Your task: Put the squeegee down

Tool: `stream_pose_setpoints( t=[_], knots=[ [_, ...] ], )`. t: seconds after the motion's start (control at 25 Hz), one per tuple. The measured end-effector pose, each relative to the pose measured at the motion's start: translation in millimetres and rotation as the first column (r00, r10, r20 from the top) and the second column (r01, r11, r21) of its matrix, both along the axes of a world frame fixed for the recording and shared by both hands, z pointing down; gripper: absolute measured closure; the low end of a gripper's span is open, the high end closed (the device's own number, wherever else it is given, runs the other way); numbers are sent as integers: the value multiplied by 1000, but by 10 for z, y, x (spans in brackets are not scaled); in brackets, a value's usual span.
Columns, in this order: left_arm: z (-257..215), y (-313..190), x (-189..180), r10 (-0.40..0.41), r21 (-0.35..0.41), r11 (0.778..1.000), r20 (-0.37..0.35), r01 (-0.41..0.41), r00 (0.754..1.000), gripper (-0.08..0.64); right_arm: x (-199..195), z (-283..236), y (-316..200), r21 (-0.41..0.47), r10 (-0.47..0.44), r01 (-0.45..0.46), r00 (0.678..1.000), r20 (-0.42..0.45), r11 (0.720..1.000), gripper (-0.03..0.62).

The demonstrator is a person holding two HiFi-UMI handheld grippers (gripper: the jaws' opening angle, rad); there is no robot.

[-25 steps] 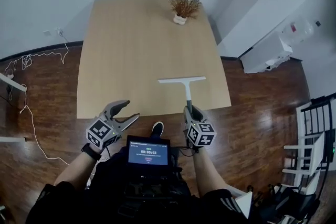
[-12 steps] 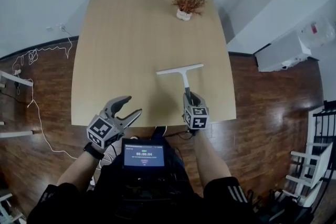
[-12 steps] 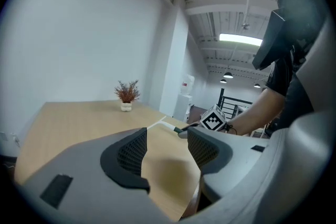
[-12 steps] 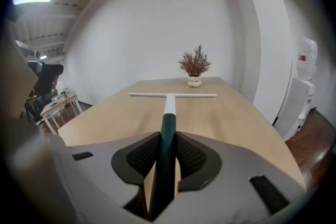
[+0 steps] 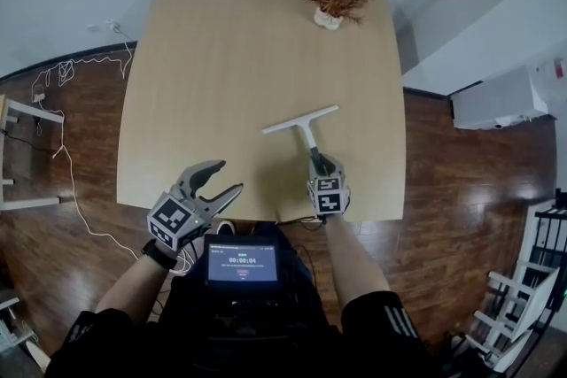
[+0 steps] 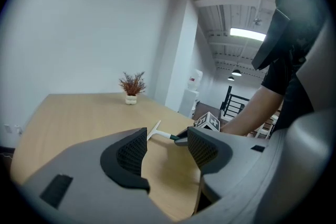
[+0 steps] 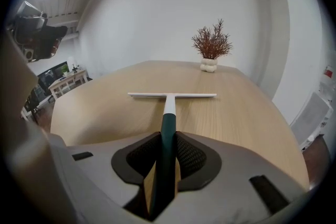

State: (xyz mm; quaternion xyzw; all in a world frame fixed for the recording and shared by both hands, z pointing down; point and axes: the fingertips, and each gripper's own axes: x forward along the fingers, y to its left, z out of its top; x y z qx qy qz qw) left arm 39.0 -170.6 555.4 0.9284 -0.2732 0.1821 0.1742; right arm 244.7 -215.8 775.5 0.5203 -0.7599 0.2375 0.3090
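White-bladed squeegee, dark green handle end hidden in the right gripper's clamped jaws; left gripper's jaws apart, empty.

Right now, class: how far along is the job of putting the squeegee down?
Done: the squeegee is over the table, blade ahead; whether the blade touches the wood can't be told. In hand: the right gripper is shut on its dark handle. The left gripper is open and empty by the table's near edge. Left: lower the handle if needed, then open the jaws to release it.
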Motion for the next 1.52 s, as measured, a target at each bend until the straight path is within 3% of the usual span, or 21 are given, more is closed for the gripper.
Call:
stream_pose_setpoints(
  t=[0.64,1.0,1.2,1.36,1.52],
  knots=[
    [19,27,10,16,11,1000,11,-16,1000,313,29,137,20,-26,7,-6,1000,20,1000,456],
    [-137,179,-209,44,64,997,-7,-43,999,313,42,-416,21,105,41,-35,998,-48,994,446],
    [-274,360,-423,81,110,991,-27,-77,996,313,-158,-1068,221,214,71,-90,993,93,973,448],
    [-487,572,-602,81,99,992,-72,-74,994,313,-448,-1549,548,277,95,-149,975,199,949,468],
    [-550,860,-847,148,152,979,-75,-135,986,313,-787,-1917,977,322,117,-202,957,266,925,479]
  ],
)
